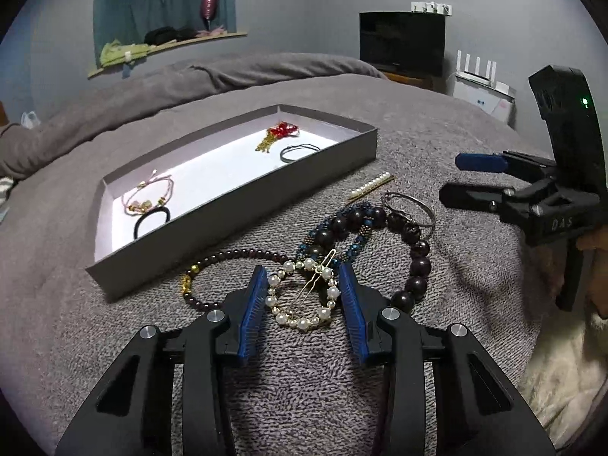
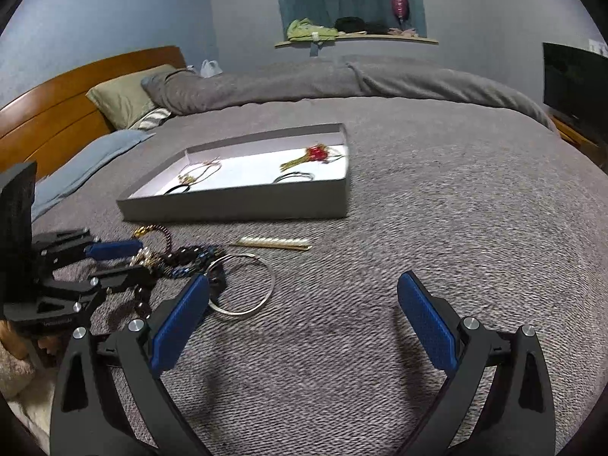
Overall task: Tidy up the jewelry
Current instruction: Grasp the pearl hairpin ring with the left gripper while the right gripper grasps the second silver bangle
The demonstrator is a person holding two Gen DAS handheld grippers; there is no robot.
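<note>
Your left gripper (image 1: 300, 285) has its fingers parted, not yet pressing, around the round pearl-and-gold hair clip (image 1: 302, 296) lying on the grey bed blanket (image 1: 437, 144). The shallow grey cardboard box (image 1: 243, 193) sits beyond, up-left. Your right gripper (image 2: 304, 304) hangs wide open, empty, farther off.

Embossed text: "DAS", raised black-on-black letters on the body of the right gripper (image 1: 450, 180), behind its jaws, seen from the left wrist view.
Same spot, right wrist view: faint lettering on left gripper (image 2: 114, 262) body, too small to read.
Other text: none legible.
</note>
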